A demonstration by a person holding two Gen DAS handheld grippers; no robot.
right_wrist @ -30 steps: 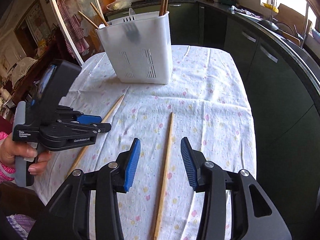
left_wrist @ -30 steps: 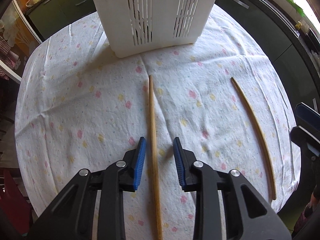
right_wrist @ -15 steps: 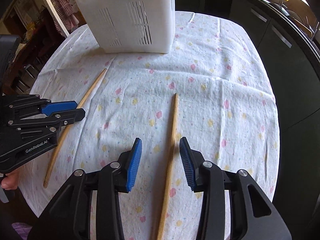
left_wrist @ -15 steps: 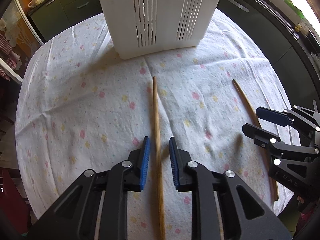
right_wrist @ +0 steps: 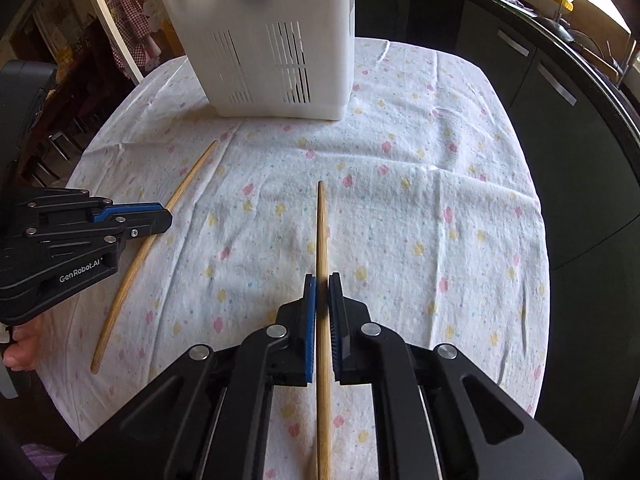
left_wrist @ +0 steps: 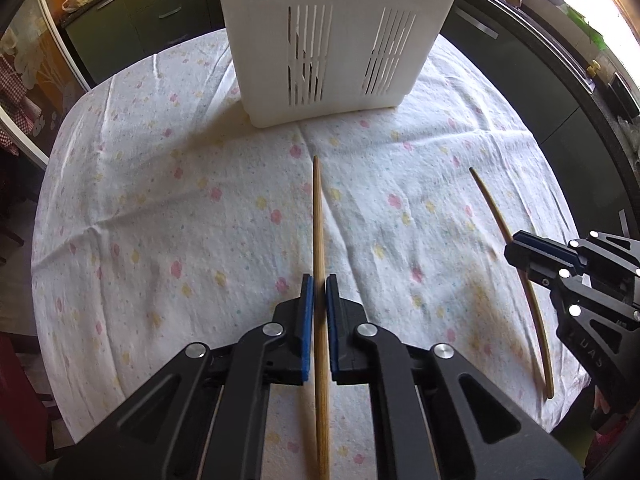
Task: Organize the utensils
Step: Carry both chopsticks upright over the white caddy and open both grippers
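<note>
Two chopsticks lie on the cloth-covered bench (left_wrist: 160,220), and we have one in each tool. Our left gripper (left_wrist: 319,286) has its jaws clenched on the left chopstick (left_wrist: 319,220), the blue pads pressing its shaft near the middle; our right gripper (right_wrist: 322,286) has its jaws clenched the same way on the right chopstick (right_wrist: 321,232). Both sticks point toward the white slotted utensil holder (left_wrist: 340,40) standing at the far side of the bench, well apart from their tips. More chopsticks seem to poke from its top in the right view, though blurred.

Whether either stick has left the cloth we cannot tell. We judge the risk to be in the lift: each stick is thin and round, so it could pivot between the pads and droop. A tilted tip may then strike the holder's rim or wall instead of dropping inside. With both tools heading to one opening, they could also knock together.
</note>
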